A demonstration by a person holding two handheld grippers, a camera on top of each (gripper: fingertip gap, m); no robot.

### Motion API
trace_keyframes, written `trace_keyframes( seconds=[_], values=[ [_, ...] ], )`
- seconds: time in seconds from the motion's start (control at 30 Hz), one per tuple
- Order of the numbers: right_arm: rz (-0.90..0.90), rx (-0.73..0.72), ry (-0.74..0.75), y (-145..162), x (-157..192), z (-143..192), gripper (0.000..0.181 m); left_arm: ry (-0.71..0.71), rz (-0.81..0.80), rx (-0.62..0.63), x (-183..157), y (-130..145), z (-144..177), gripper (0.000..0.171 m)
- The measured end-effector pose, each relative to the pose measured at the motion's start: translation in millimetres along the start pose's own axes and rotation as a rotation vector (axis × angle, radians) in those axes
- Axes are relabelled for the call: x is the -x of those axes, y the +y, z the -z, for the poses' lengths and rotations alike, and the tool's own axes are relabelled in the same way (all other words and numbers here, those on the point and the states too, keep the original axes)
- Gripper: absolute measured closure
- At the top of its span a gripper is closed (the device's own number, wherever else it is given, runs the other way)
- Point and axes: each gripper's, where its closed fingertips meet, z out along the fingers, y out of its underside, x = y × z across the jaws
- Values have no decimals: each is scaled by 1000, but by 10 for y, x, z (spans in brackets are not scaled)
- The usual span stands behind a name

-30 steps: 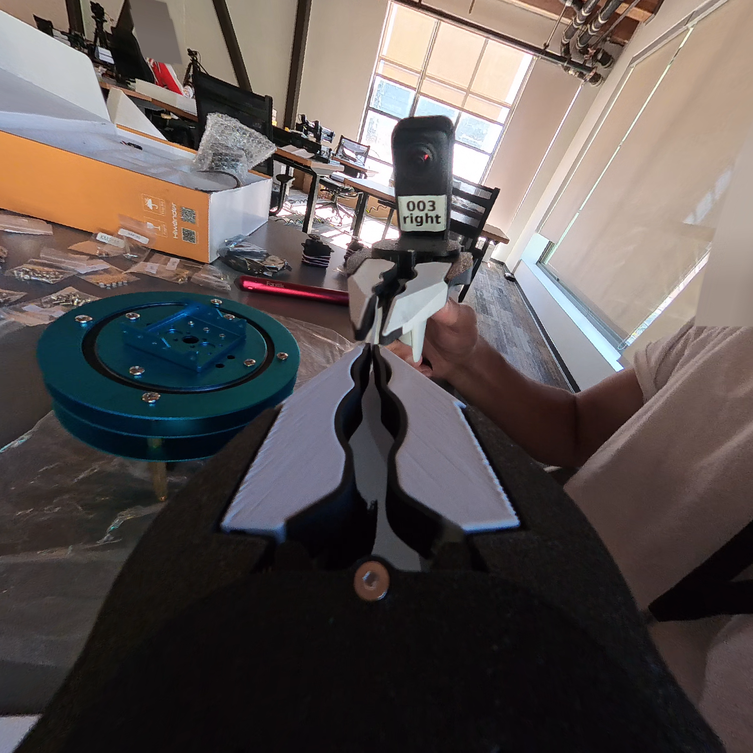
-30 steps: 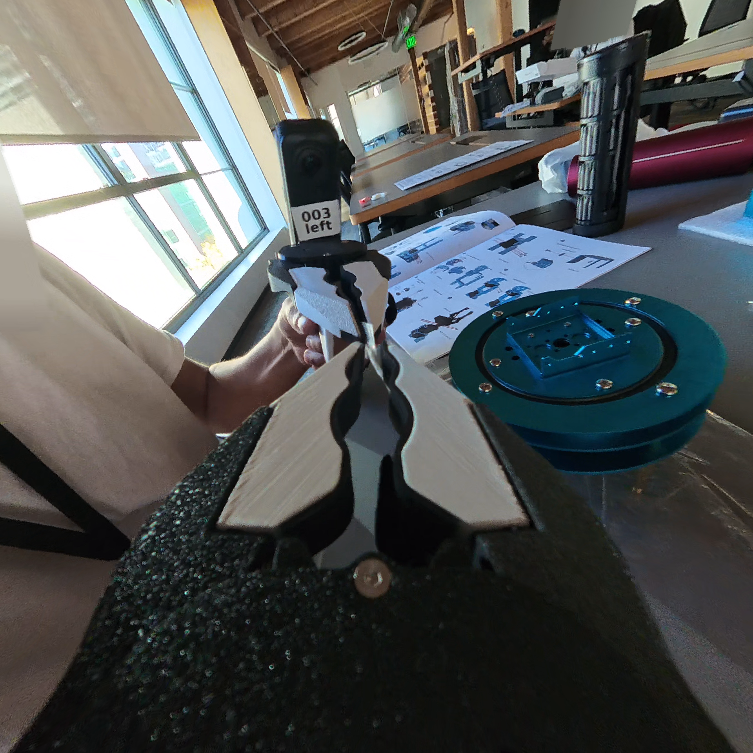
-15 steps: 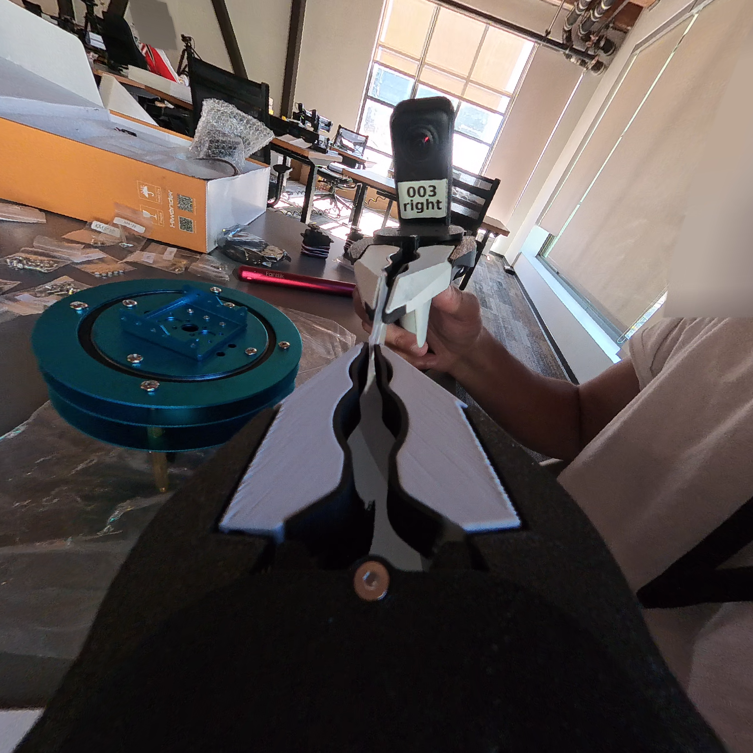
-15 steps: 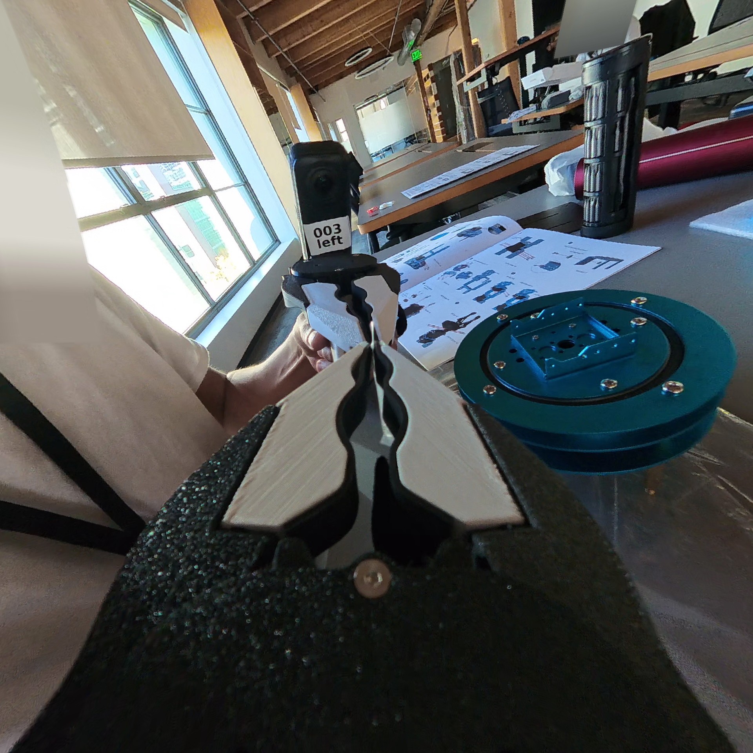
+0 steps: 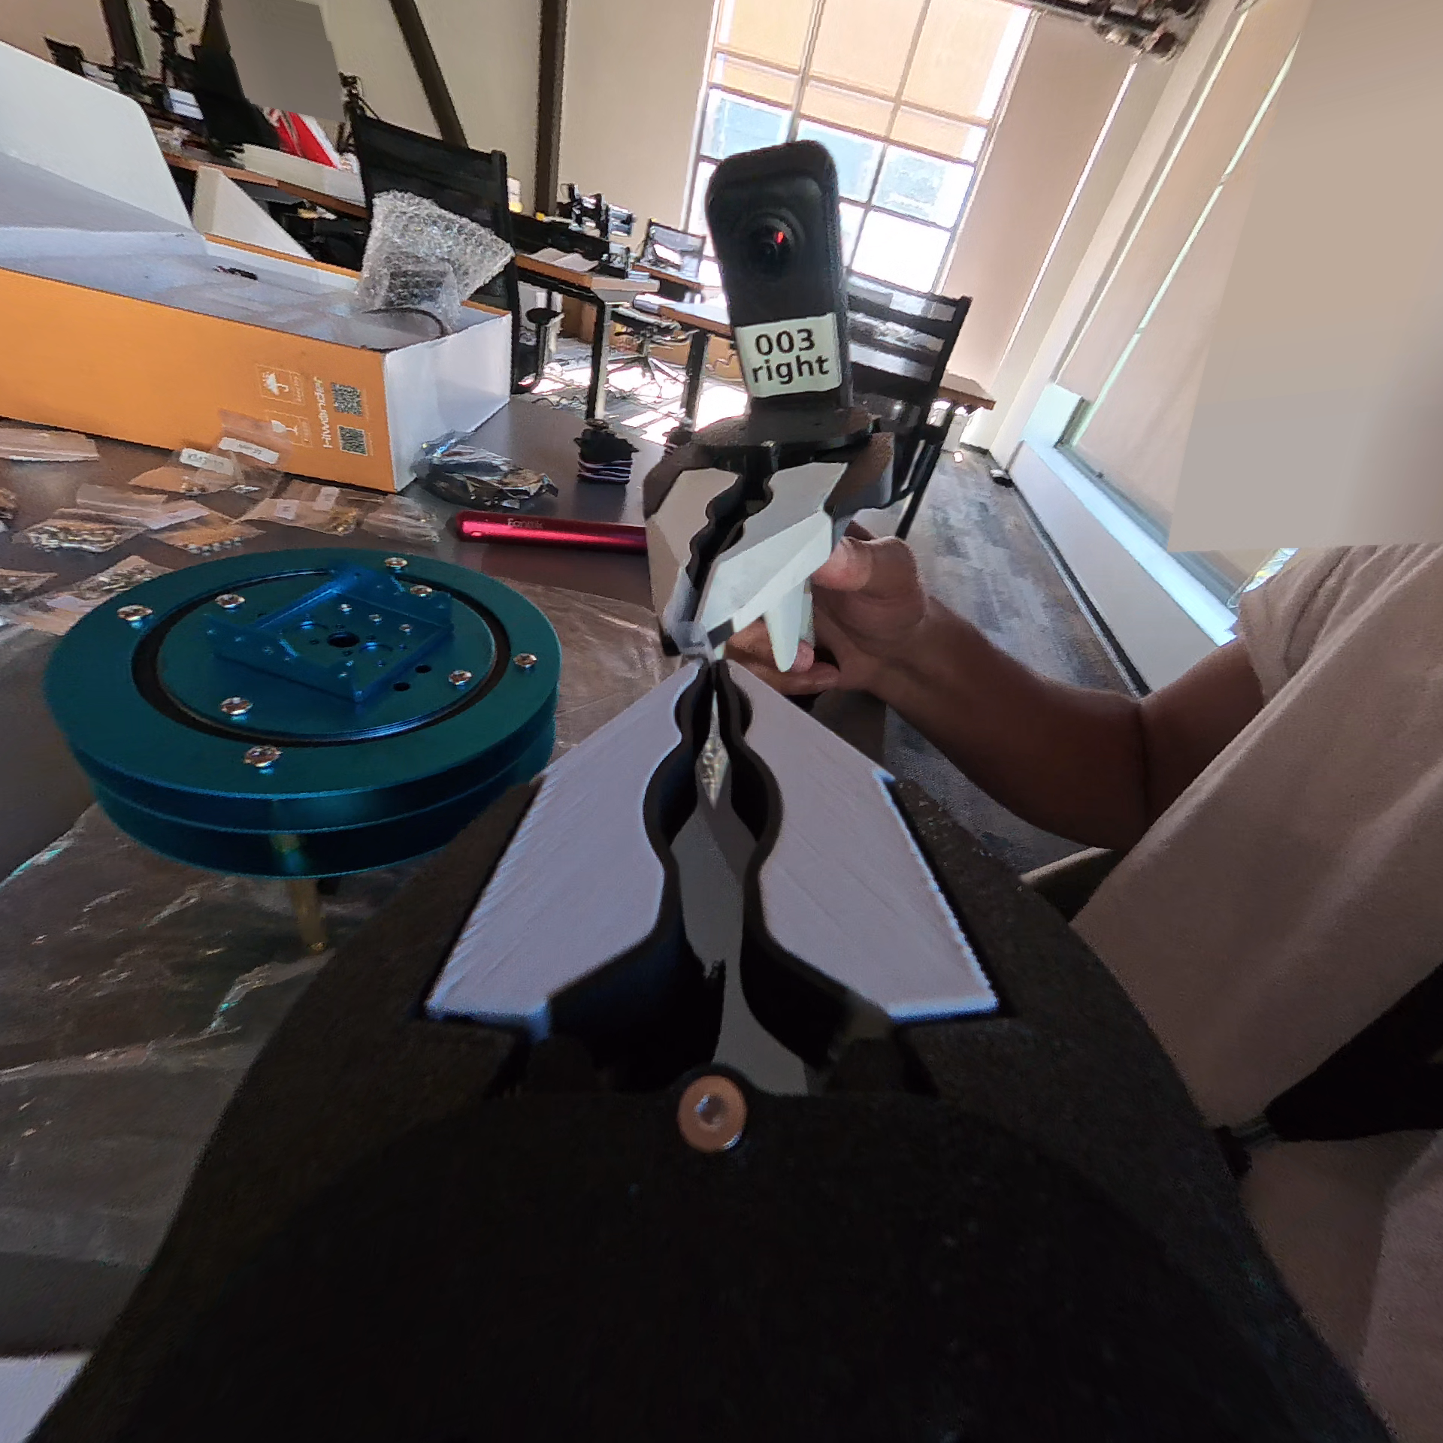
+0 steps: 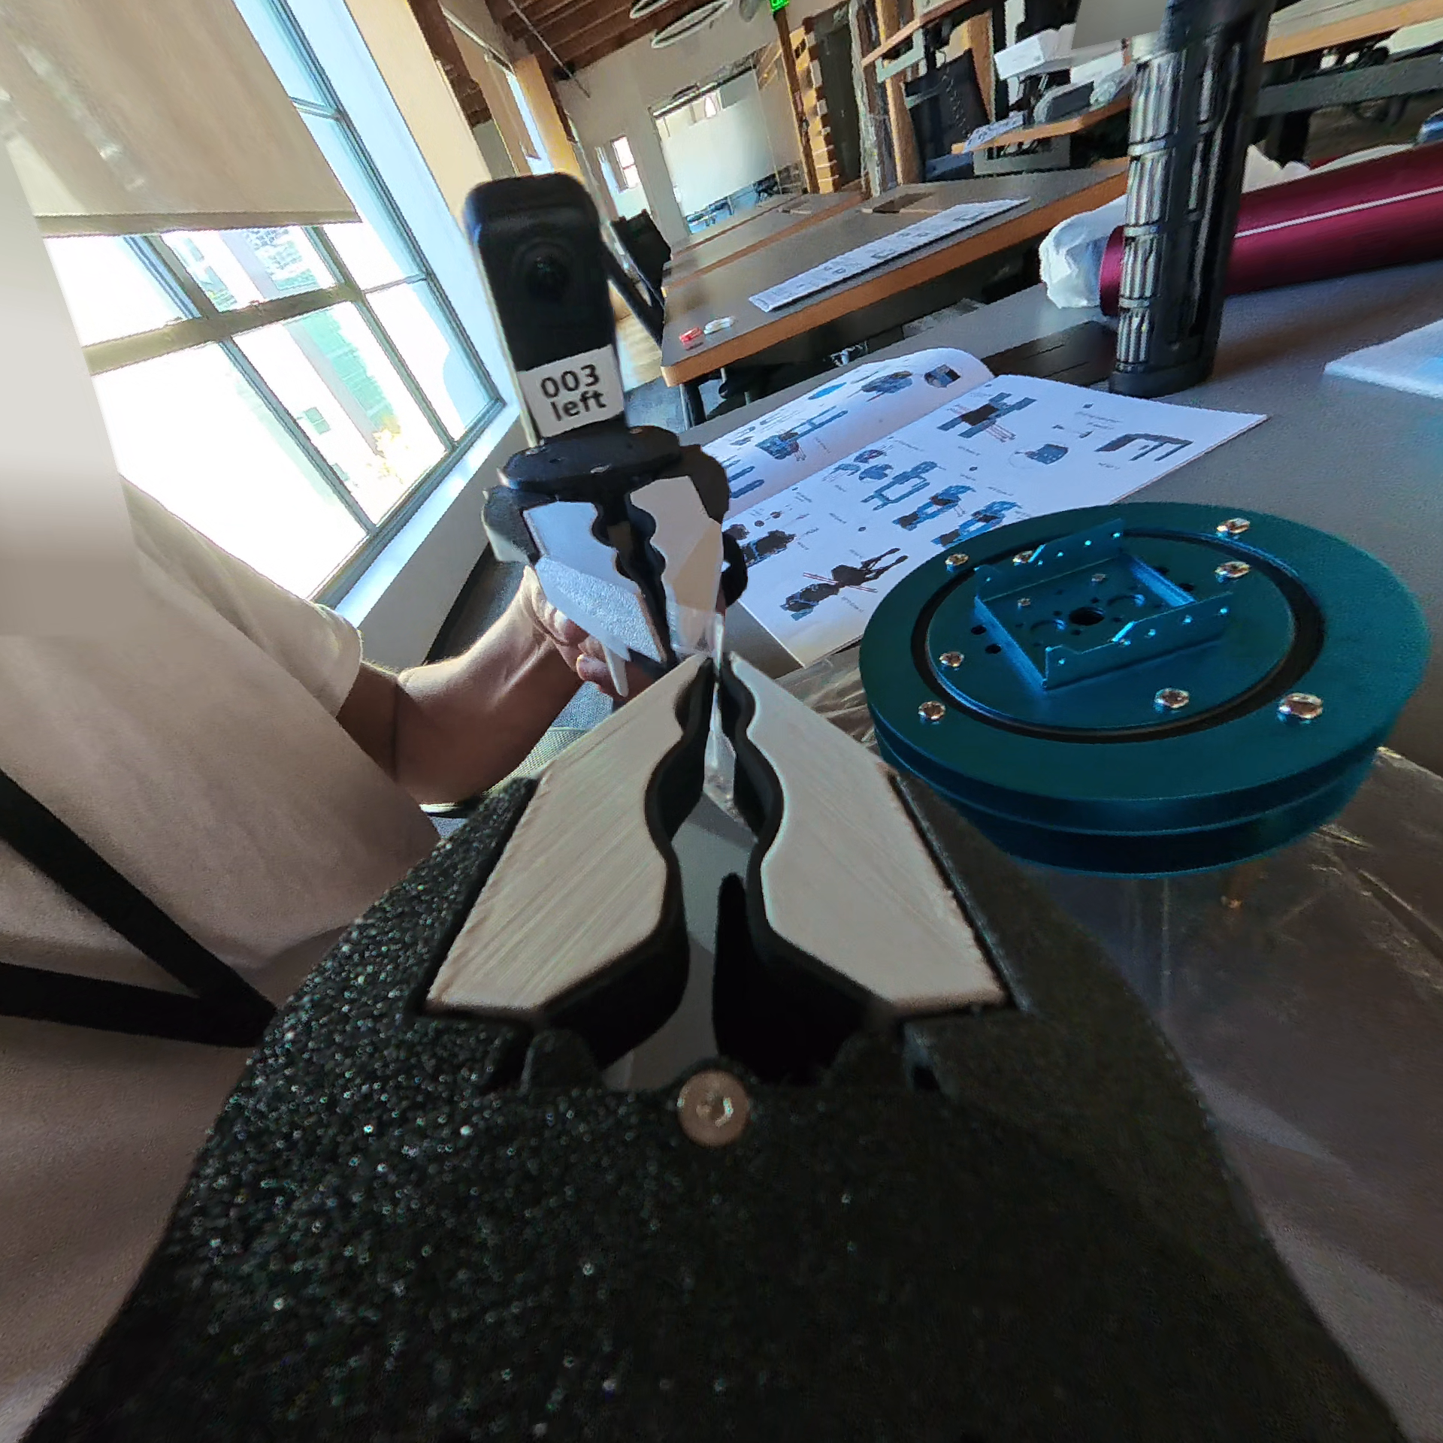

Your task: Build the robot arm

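My left gripper (image 5: 712, 673) and my right gripper (image 6: 714, 664) point at each other, tip to tip, above the table's near edge. Both are shut on the same small clear packet (image 5: 710, 769), which also shows in the right wrist view (image 6: 718, 746); its contents are too small to tell. The right gripper (image 5: 695, 642) shows in the left wrist view, tilted. The left gripper (image 6: 689, 650) shows in the right wrist view. A teal round disc (image 5: 304, 703) with a blue bracket (image 5: 336, 632) on top stands beside them, apart from both. The disc (image 6: 1132, 726) and bracket (image 6: 1093, 617) also show in the right wrist view.
An orange and white box (image 5: 195, 375), small bags of hardware (image 5: 117, 531), a red tool (image 5: 546, 529) and a black servo (image 5: 601, 461) lie behind the disc. An open manual (image 6: 976, 484), a black ribbed cylinder (image 6: 1179, 195) and a clear plastic sheet (image 6: 1210, 976) are on the other side. The tips of both grippers are at nearly the same place. It is some 9 cm from my right tips to the disc (image 6: 1132, 726). It is also in sight in the left wrist view (image 5: 453, 600).
Both grippers stay shut. The right gripper has tilted over and its tips have closed in on the left gripper's tips. Both wrist views have swung slightly relative to the disc.
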Motion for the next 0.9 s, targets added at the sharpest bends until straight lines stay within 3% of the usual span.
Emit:
trace_keyframes(
  seconds=[0.1, 0.2, 0.3, 0.37, 0.53, 0.63, 0.9],
  values=[
    [17, -15, 5, -34, -5, 19, 181, -58, -47, 17, 59, 4, 35, 171],
    [94, -20, 81, -40, -68, 20, 167, -89, -85, 16, 69, -28, 73, 171],
    [207, -43, 131, -113, -25, 77, 165, -106, -117, 36, 75, -14, 104, 171],
    [283, -29, 111, -123, 98, 92, 151, -112, -122, 56, 87, 14, 118, 171],
    [466, 75, 190, -54, 222, -25, 153, -119, -132, 121, 108, 152, 95, 171],
    [474, 152, 199, 68, 190, -116, 152, -110, -137, 137, 82, 191, 74, 171],
    [470, 160, 213, 73, 149, -119, 156, -108, -141, 147, 69, 199, 80, 171]
  ],
)
